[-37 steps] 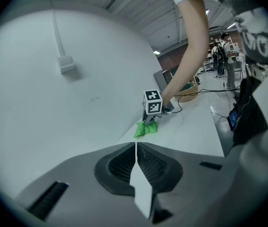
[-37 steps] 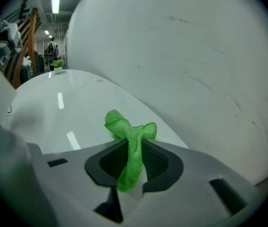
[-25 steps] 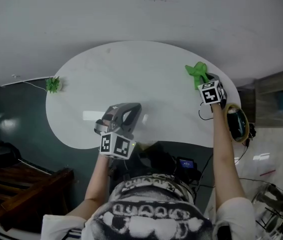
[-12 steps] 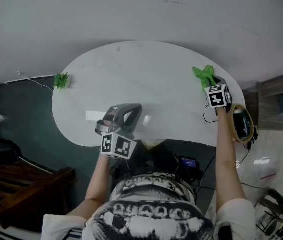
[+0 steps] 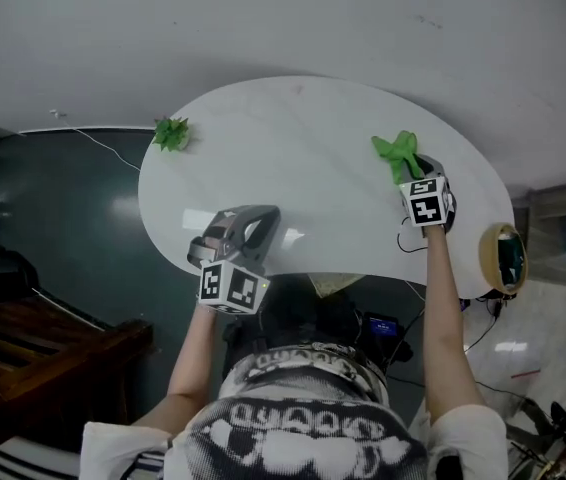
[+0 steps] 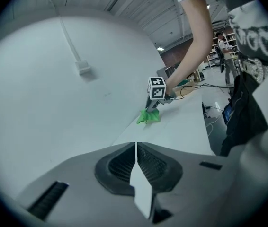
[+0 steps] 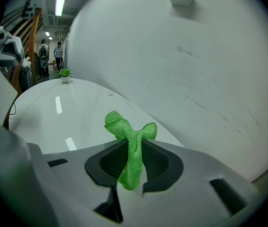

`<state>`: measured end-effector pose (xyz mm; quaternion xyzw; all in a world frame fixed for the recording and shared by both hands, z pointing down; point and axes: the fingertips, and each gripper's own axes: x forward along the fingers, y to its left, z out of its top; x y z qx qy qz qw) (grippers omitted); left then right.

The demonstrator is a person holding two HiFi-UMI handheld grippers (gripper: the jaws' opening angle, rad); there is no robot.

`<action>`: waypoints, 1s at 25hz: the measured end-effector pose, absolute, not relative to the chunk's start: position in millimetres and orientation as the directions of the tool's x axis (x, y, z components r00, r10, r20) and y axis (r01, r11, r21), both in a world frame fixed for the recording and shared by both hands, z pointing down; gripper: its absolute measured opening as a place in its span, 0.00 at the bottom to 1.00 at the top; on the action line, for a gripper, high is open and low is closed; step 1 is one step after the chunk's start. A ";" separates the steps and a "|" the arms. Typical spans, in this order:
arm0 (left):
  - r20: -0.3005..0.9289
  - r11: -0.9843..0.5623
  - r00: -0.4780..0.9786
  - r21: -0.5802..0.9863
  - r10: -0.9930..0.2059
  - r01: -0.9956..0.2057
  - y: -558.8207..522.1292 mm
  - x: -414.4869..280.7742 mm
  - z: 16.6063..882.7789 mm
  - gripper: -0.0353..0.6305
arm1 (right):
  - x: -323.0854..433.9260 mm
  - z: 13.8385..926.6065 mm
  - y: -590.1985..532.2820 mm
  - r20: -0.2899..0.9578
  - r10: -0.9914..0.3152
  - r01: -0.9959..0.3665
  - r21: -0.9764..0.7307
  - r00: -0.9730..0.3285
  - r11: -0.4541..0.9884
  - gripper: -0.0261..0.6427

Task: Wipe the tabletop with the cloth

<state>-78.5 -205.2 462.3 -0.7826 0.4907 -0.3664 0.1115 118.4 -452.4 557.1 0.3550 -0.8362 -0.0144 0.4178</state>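
Observation:
A green cloth (image 5: 395,152) rests bunched on the right part of the white oval tabletop (image 5: 283,158). My right gripper (image 5: 410,171) is shut on the green cloth (image 7: 130,145), which sticks out in front of the jaws in the right gripper view. From the left gripper view the cloth (image 6: 148,116) and the right gripper (image 6: 150,109) show far ahead on the table. My left gripper (image 5: 241,230) hovers over the table's near left edge; its jaws are closed together with nothing between them (image 6: 136,148).
A small green potted plant (image 5: 171,133) stands at the table's far left edge, also seen as the plant (image 7: 65,74). A white wall lies behind the table. A round object (image 5: 503,258) hangs off the right edge. Cables and a dark bench lie on the floor.
The right gripper has dragged the cloth a little leftward and nearer across the table. The head view has shifted, so the table and plant appear further right. The left gripper stays put.

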 end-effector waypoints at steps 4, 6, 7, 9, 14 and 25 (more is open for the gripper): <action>0.472 -0.464 0.205 -0.538 -0.858 -0.704 -176.8 -128.6 466.6 0.07 | 40.7 553.1 -421.9 0.674 -0.575 -0.527 0.312 -0.464 0.790 0.17; 0.473 -0.445 0.181 -0.537 -0.862 -0.717 -164.3 -151.2 468.7 0.07 | 1.8 553.2 -405.8 0.672 -0.551 -0.499 0.299 -0.495 0.813 0.17; 0.473 -0.435 0.170 -0.536 -0.865 -0.723 -158.1 -162.0 469.6 0.07 | -17.5 553.6 -397.4 0.672 -0.537 -0.483 0.292 -0.510 0.825 0.17; 0.473 -0.413 0.144 -0.534 -0.869 -0.737 -145.7 -182.6 470.9 0.07 | -56.8 553.8 -380.0 0.669 -0.507 -0.448 0.279 -0.544 0.849 0.17; 0.476 -0.362 0.084 -0.531 -0.875 -0.767 -115.9 -227.1 472.0 0.07 | -150.8 553.3 -333.3 0.665 -0.419 -0.345 0.249 -0.619 0.905 0.17; 0.505 -0.244 -0.057 -0.509 -0.861 -0.826 -43.5 -297.0 485.0 0.07 | -307.3 563.6 -228.0 0.655 -0.215 -0.125 0.183 -0.725 0.975 0.17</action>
